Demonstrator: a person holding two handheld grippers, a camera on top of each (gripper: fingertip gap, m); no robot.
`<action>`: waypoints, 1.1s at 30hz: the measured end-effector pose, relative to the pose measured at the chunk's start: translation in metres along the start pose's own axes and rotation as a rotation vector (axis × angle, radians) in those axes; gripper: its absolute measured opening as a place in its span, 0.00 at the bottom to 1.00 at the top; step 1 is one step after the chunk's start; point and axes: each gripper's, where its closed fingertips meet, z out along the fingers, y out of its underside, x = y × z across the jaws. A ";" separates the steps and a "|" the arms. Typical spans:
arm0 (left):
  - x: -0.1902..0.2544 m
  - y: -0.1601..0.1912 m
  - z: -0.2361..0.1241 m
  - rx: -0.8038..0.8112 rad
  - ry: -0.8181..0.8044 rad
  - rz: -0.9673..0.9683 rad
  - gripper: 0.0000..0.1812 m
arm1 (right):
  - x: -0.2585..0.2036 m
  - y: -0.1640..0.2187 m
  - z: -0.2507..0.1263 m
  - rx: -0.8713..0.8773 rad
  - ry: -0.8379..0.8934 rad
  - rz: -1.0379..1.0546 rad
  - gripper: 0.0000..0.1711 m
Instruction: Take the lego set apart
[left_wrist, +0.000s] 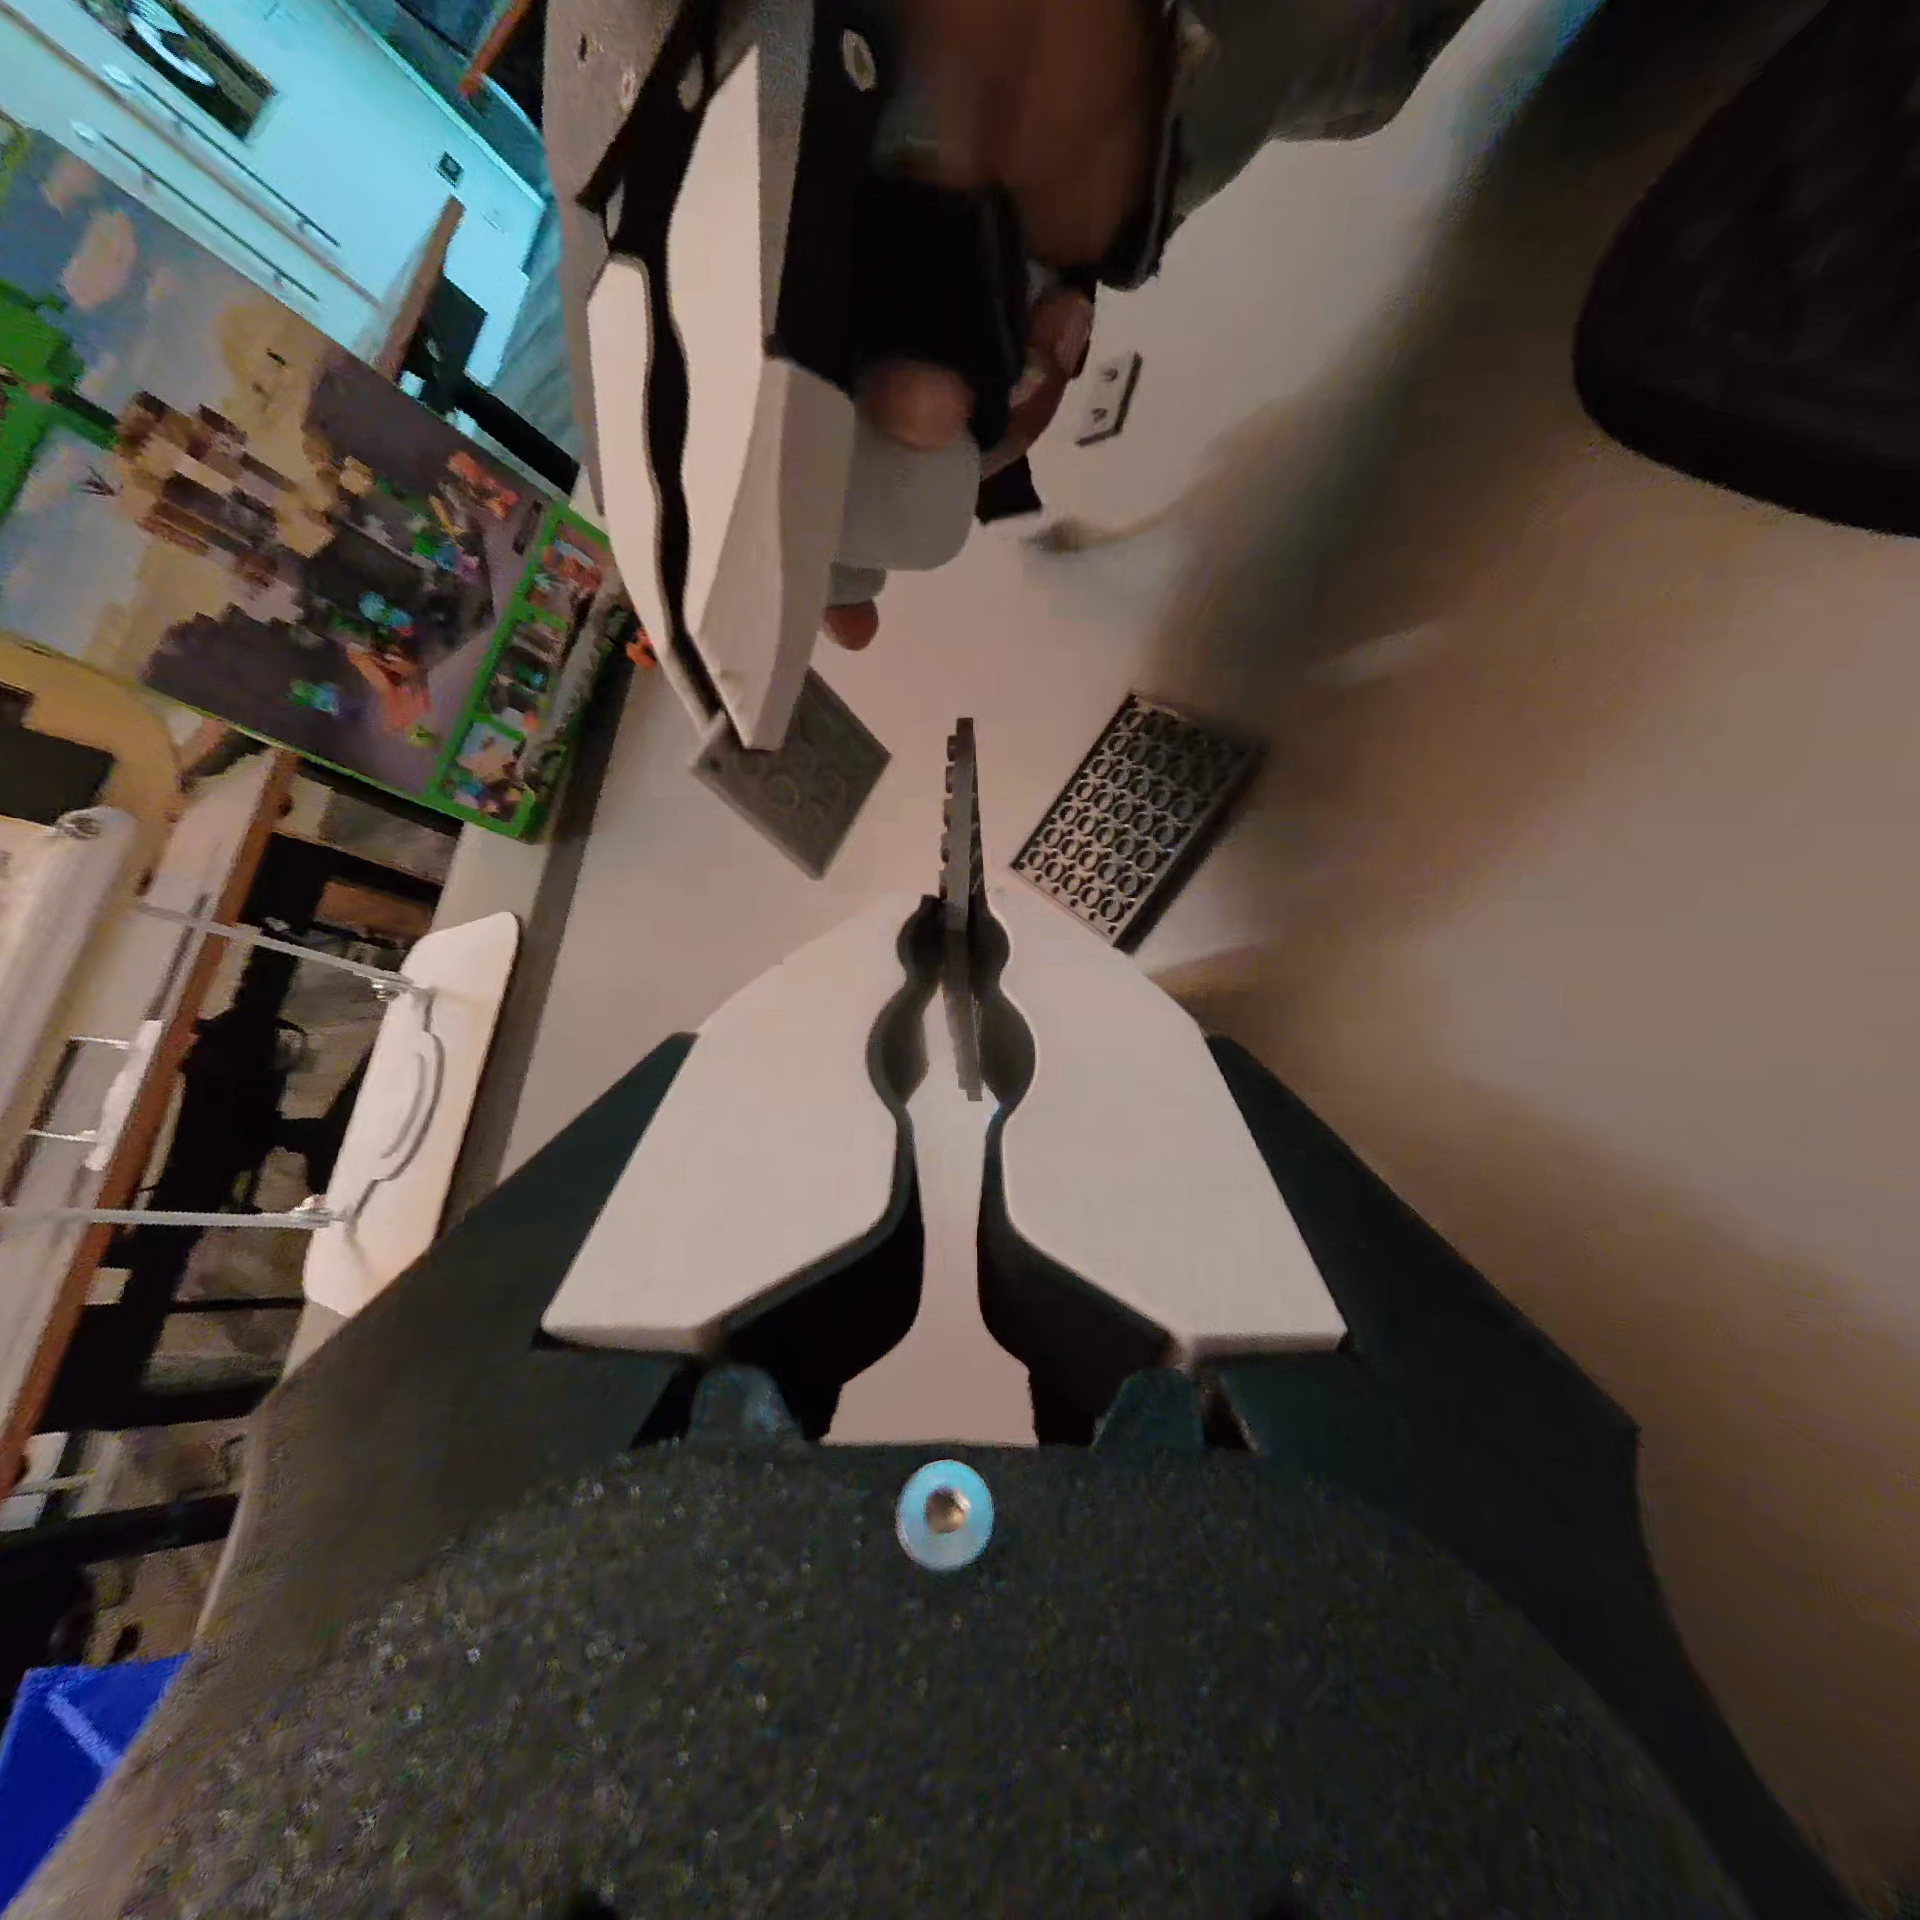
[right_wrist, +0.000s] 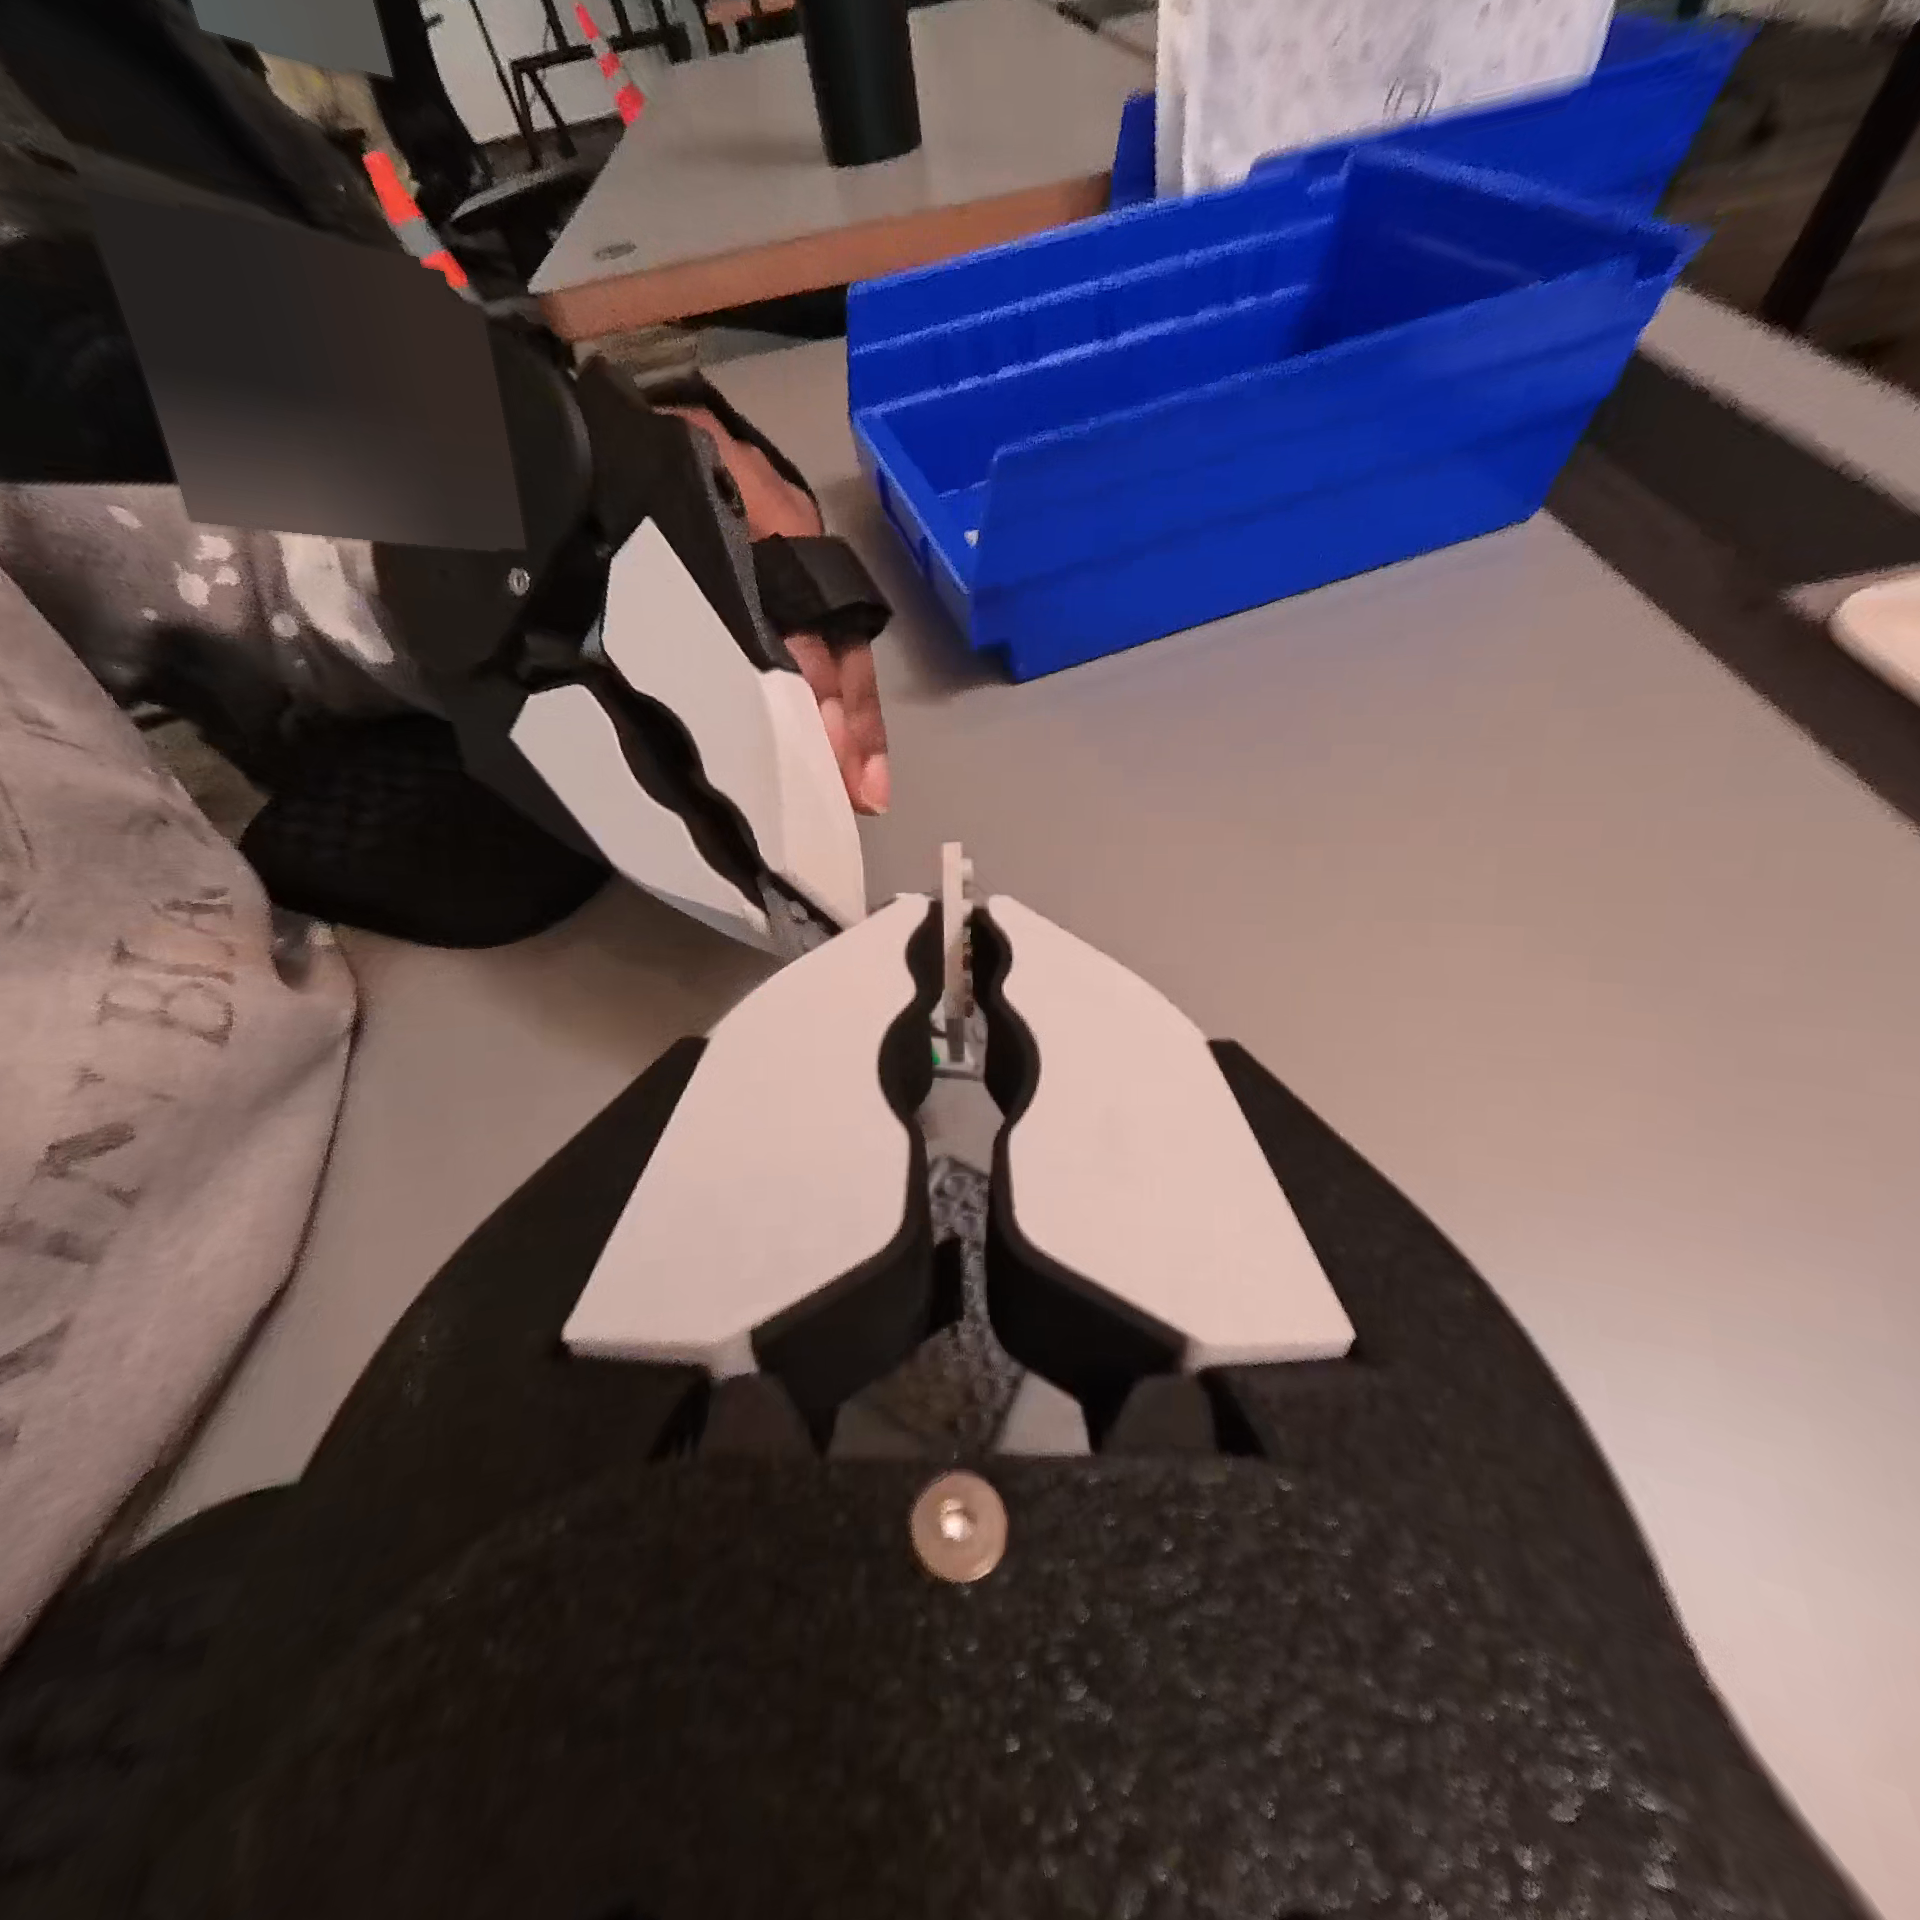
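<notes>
In the left wrist view, my left gripper (left_wrist: 961, 906) is shut on a thin dark grey lego plate (left_wrist: 962, 810), held edge-on above the table. My right gripper (left_wrist: 740, 727) comes in from the upper left, shut on a grey square lego plate (left_wrist: 805, 790). The two plates are apart. A third dark plate (left_wrist: 1138, 821) lies studs-down on the table beyond. In the right wrist view, my right gripper (right_wrist: 951, 906) is shut on its grey plate (right_wrist: 956, 883), seen edge-on. The left gripper (right_wrist: 805, 920) sits just left of it, fingers closed.
Blue plastic bins (right_wrist: 1247, 499) stand on the grey table (right_wrist: 1403, 883) ahead right. A colourful lego box (left_wrist: 312, 582) stands at the table's edge, with a white tray (left_wrist: 416, 1091) nearby. A person's hands hold both grippers, and a grey-clothed body (right_wrist: 135, 987) is at left. About 5 centimetres separates my left fingertips from my right.
</notes>
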 end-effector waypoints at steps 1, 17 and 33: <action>-0.003 0.003 0.002 -0.009 -0.023 0.010 0.03 | 0.001 -0.005 -0.004 0.029 0.012 -0.052 0.03; -0.019 0.011 0.001 0.130 0.086 -0.427 0.10 | -0.003 0.005 0.004 0.119 -0.035 -0.113 0.03; -0.119 0.072 -0.093 -0.172 -0.441 -0.275 0.02 | 0.009 0.020 0.026 -0.026 0.026 -0.173 0.09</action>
